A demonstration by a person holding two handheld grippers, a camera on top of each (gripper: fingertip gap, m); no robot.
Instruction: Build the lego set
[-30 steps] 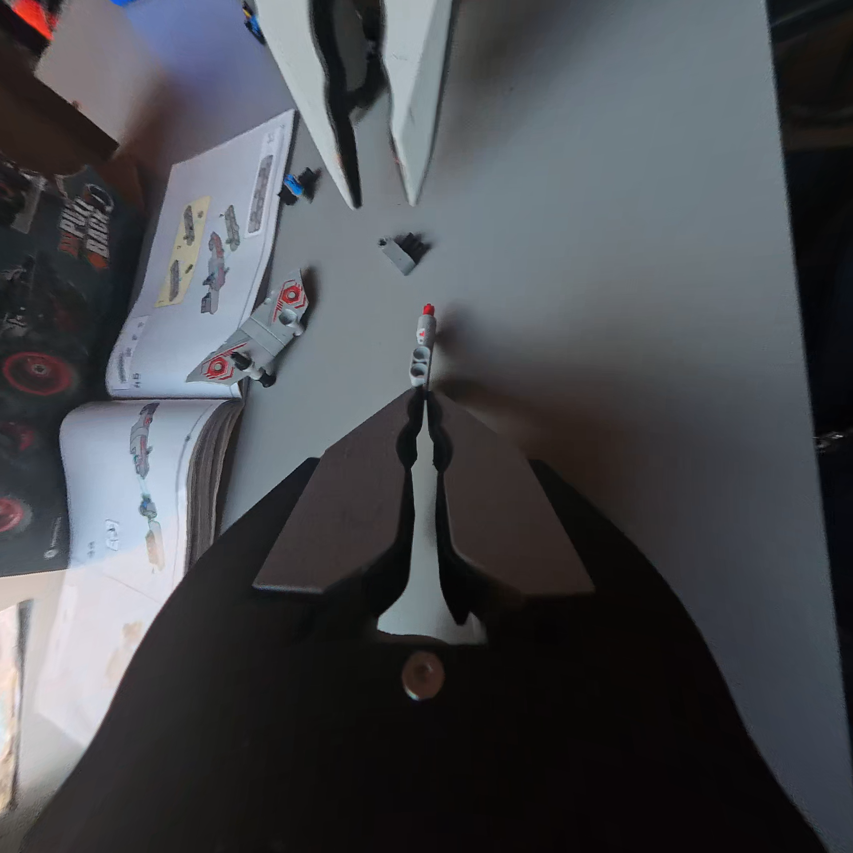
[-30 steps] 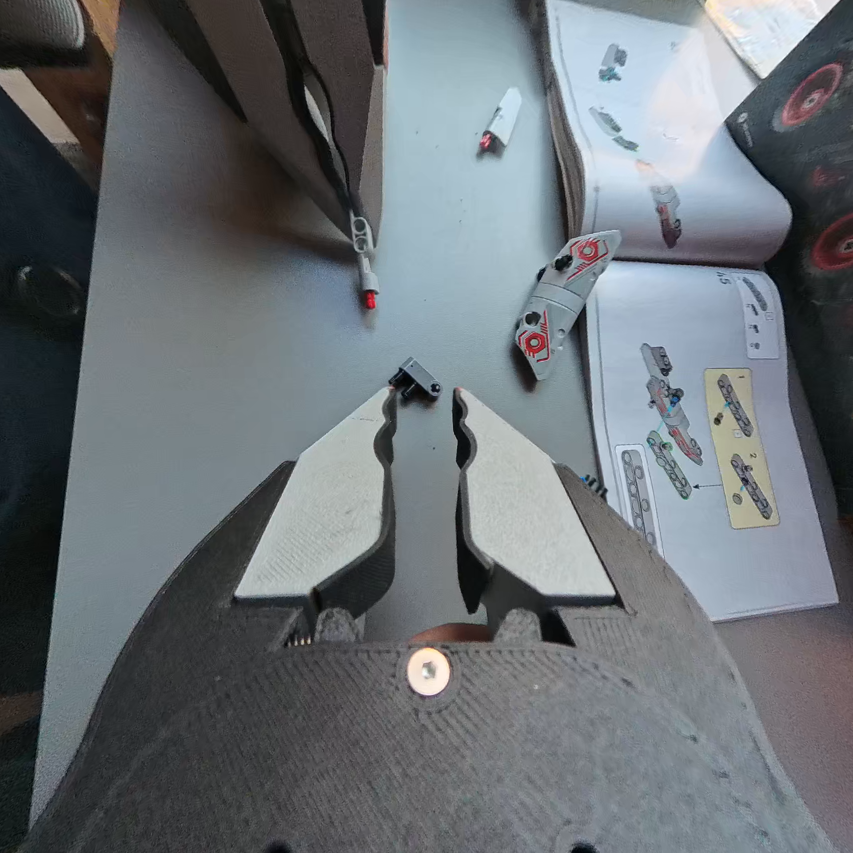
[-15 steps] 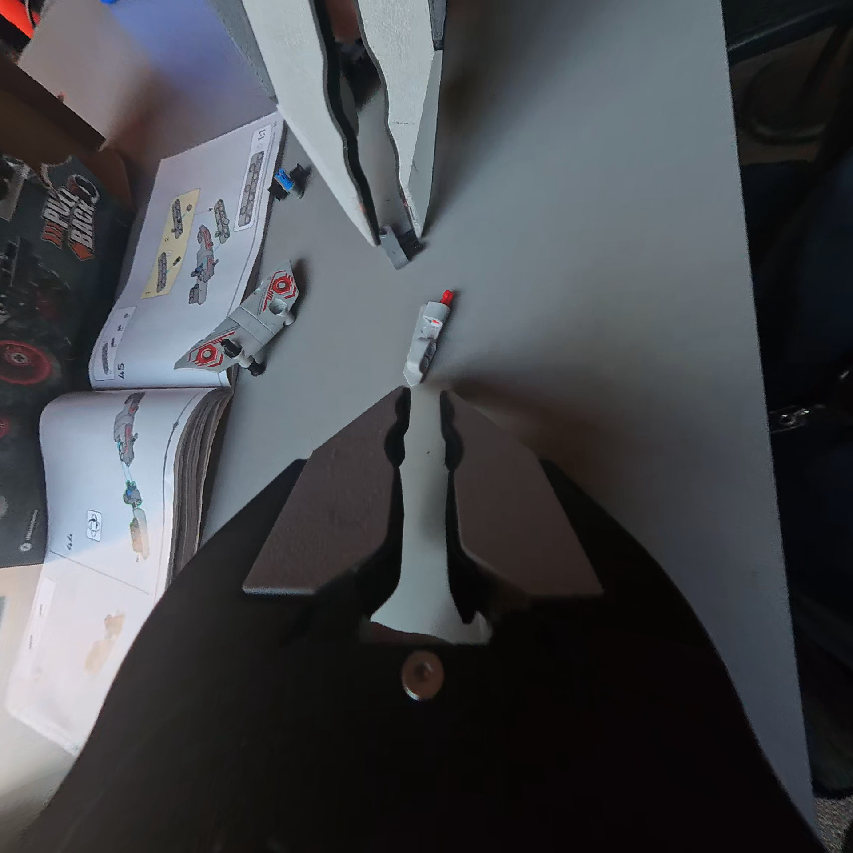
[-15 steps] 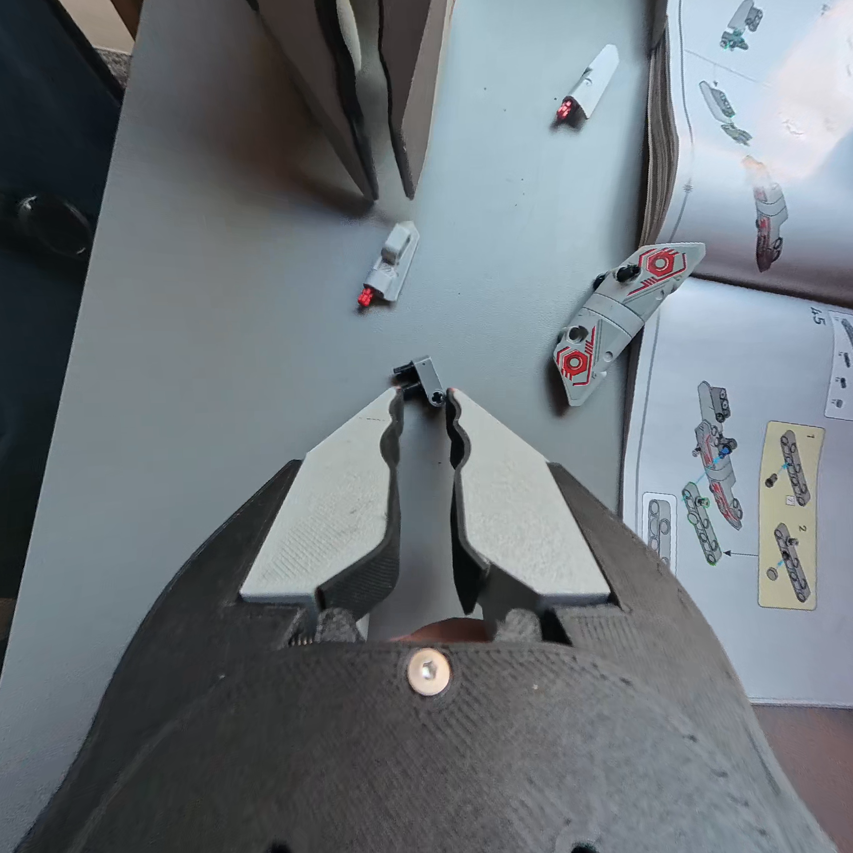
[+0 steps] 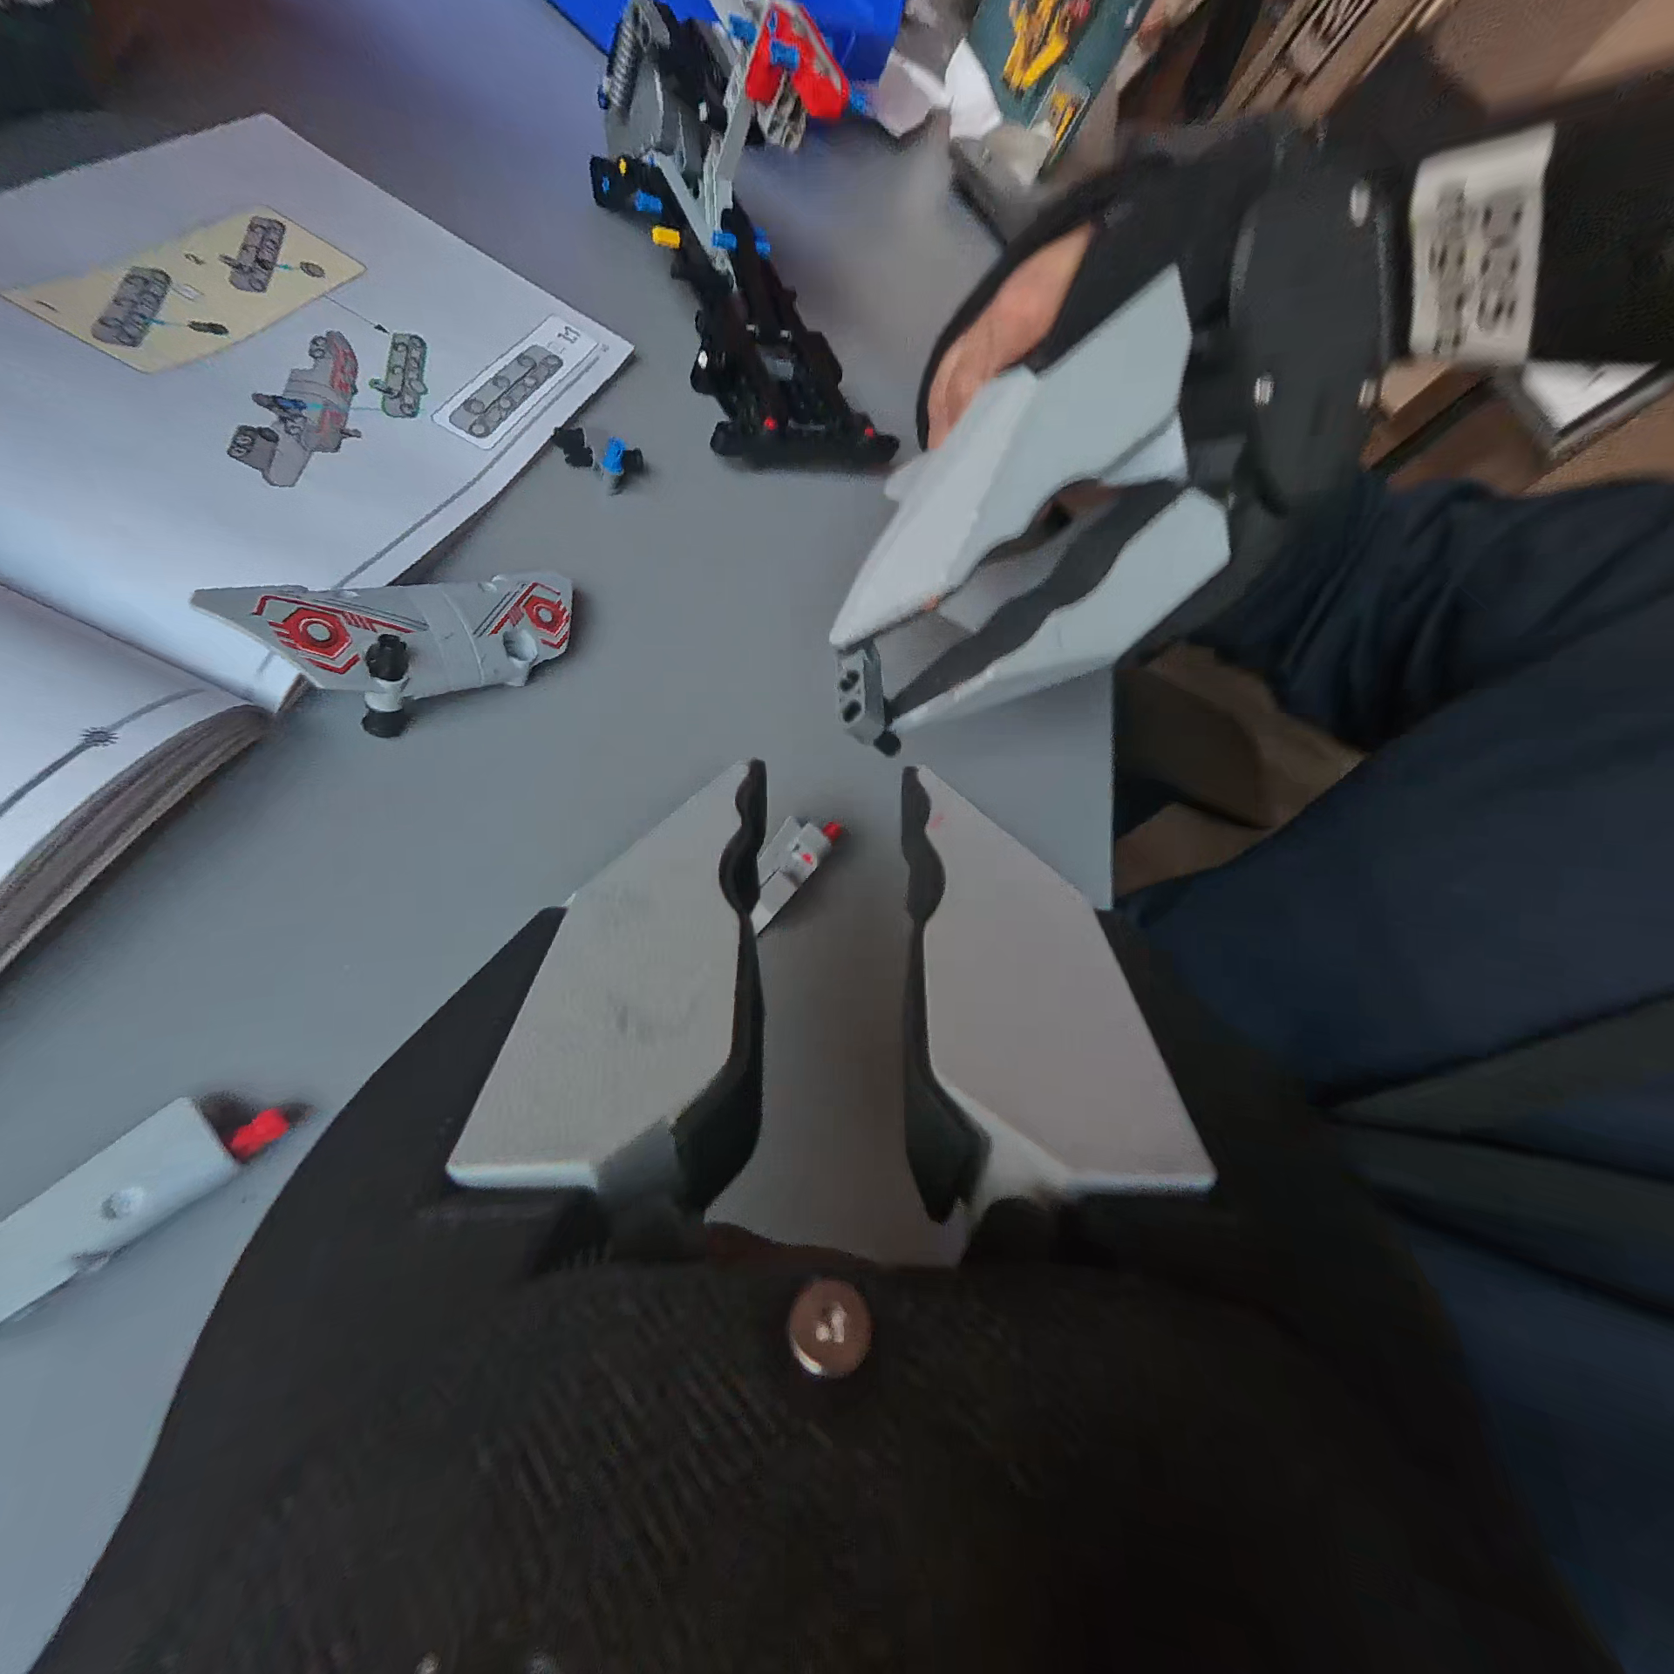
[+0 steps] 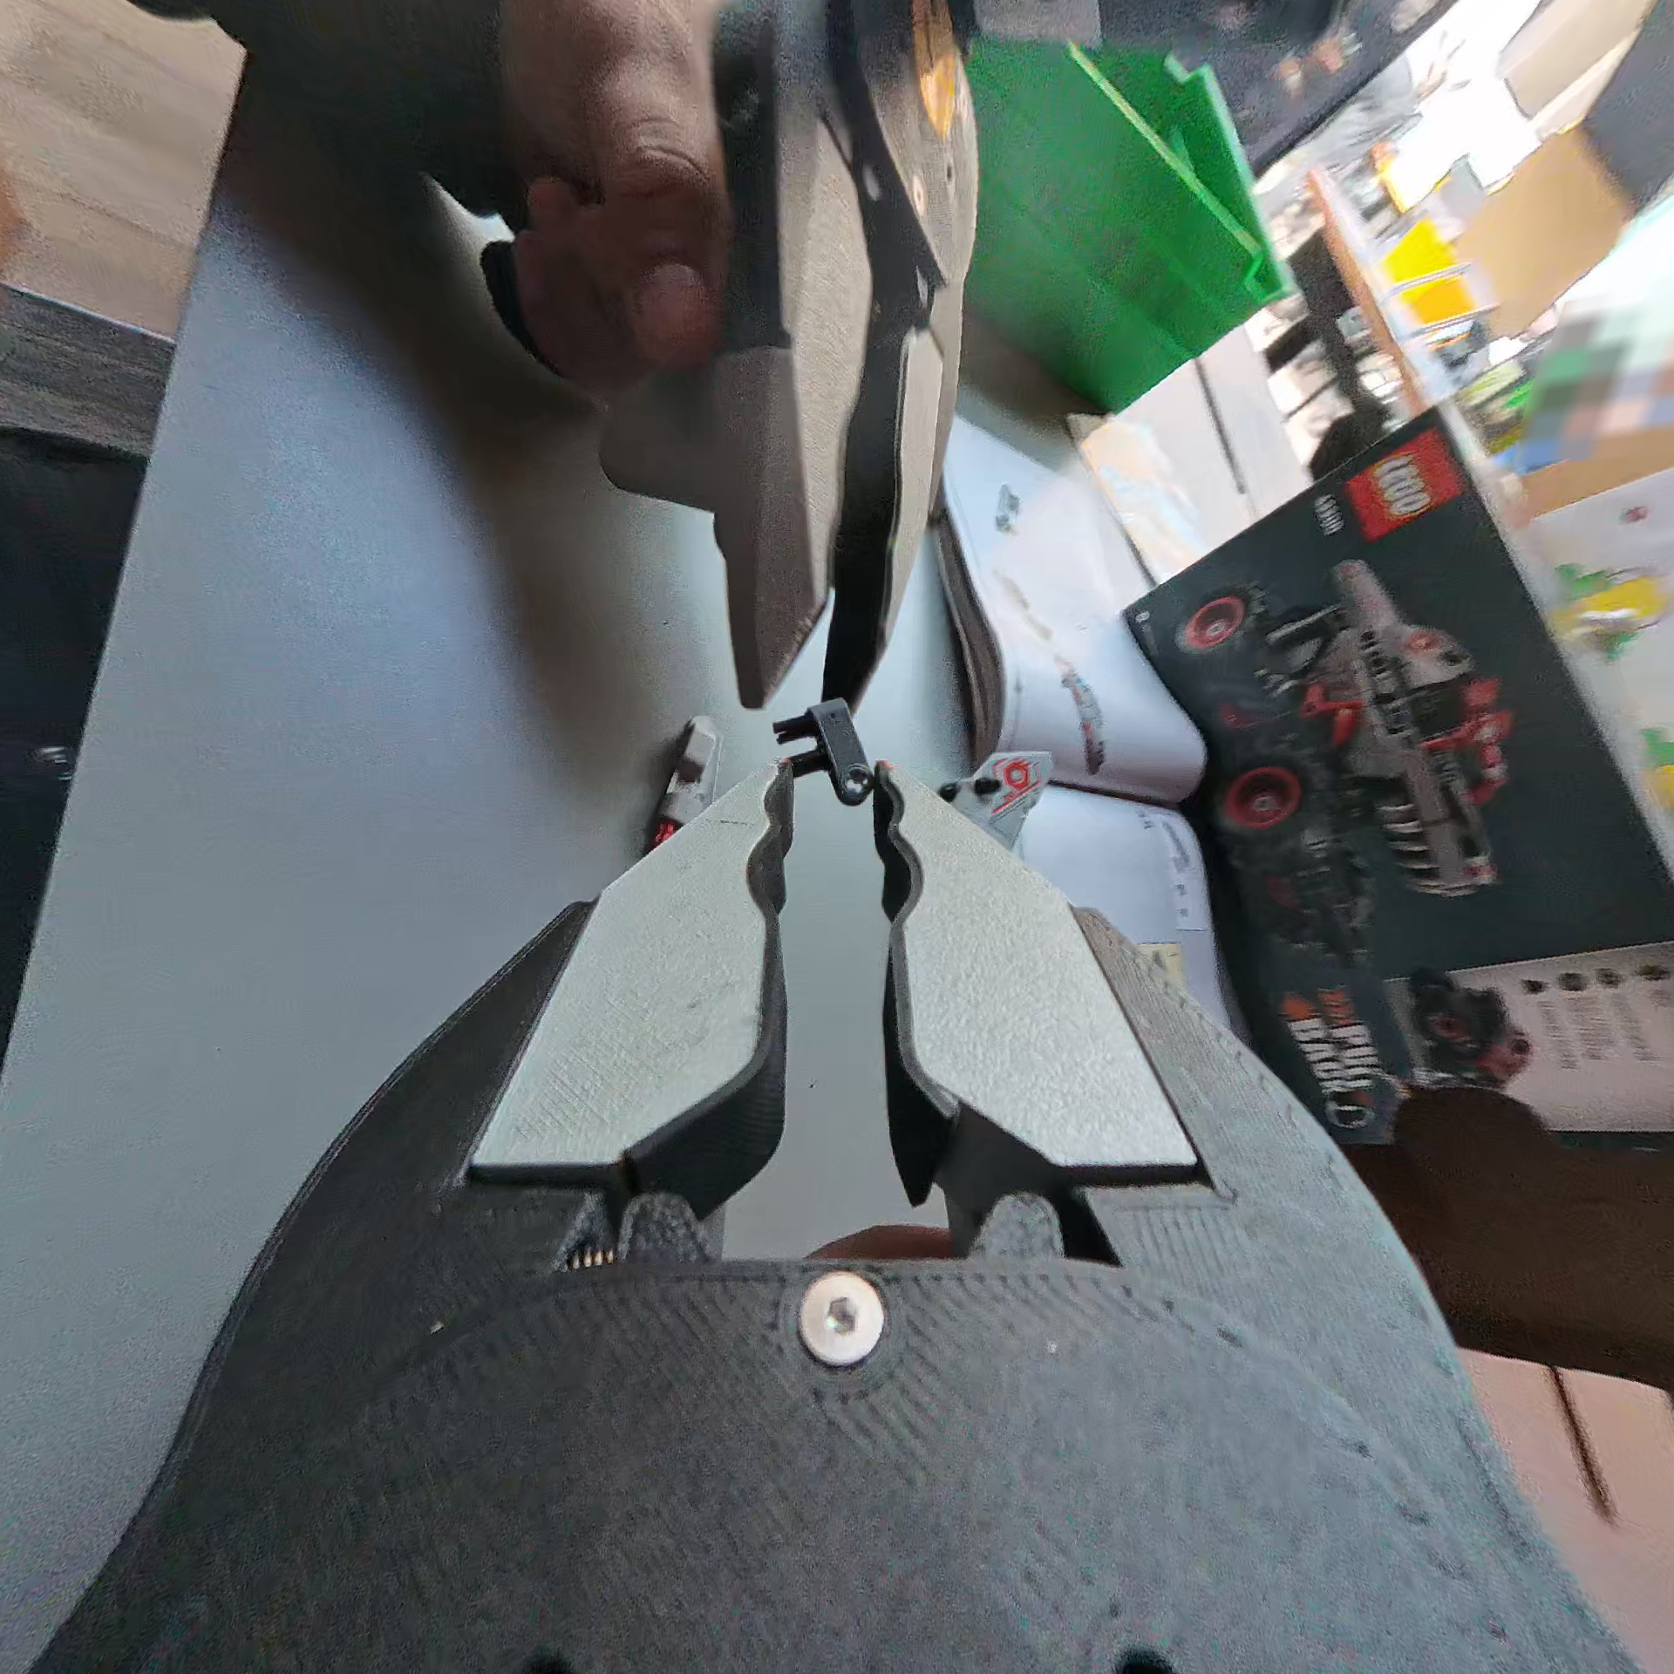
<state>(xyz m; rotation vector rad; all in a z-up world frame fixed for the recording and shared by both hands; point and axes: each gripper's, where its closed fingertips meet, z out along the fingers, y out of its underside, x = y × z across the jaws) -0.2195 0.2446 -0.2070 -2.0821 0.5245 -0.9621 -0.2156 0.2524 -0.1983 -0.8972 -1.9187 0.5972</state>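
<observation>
While the left gripper (image 5: 826, 781) gapes empty over a red-tipped piece (image 5: 795, 859), the right gripper (image 6: 829, 779) pinches a grey connector (image 6: 838, 754) at its 12 o'clock tips.

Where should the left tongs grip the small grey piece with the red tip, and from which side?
Grip the small grey piece across its long grey body, not the red tip, descending from above. It lies flat on the table, already between the open left tongs.

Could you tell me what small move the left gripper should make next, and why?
Probably ease the left gripper down and close on the small grey piece with a red tip. Its jaws are open and empty with that piece lying on the table between them, while the right gripper already holds the dark connector.
</observation>
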